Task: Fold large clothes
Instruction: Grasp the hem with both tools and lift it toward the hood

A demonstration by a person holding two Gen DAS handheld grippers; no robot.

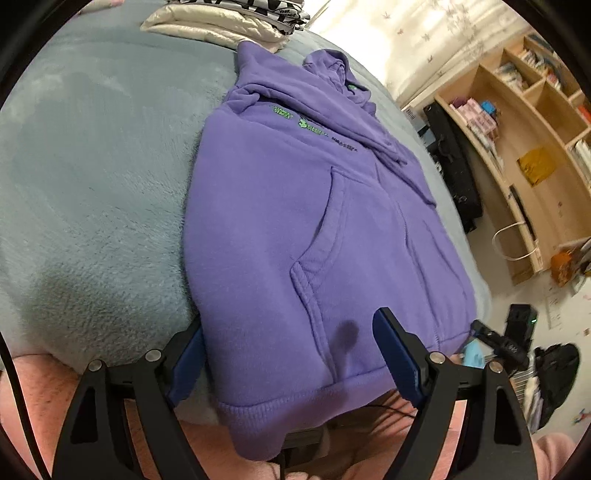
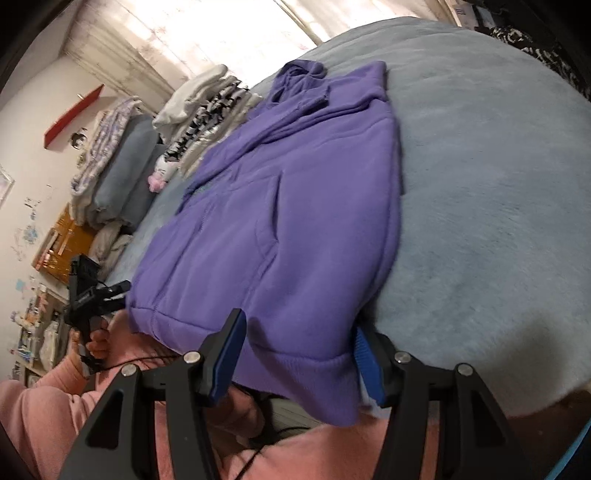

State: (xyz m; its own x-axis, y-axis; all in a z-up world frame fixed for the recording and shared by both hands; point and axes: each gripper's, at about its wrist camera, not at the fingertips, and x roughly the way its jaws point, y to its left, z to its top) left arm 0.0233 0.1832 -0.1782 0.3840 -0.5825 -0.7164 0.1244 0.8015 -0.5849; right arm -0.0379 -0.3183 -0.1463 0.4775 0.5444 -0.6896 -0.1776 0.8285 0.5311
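A purple hoodie lies flat on the grey-blue blanket, sleeves folded in, hood at the far end, hem at the near bed edge. My left gripper is open, its blue pads astride the hem's left corner, one finger over the cloth and one beside it. In the right wrist view my right gripper is open astride the hoodie's right hem corner. The left gripper also shows in the right wrist view, and the right gripper shows in the left wrist view.
Folded clothes are stacked at the far end of the bed. Pillows and bedding lie to the left. A wooden shelf unit and a black case stand beside the bed. The person's pink sleeve is near.
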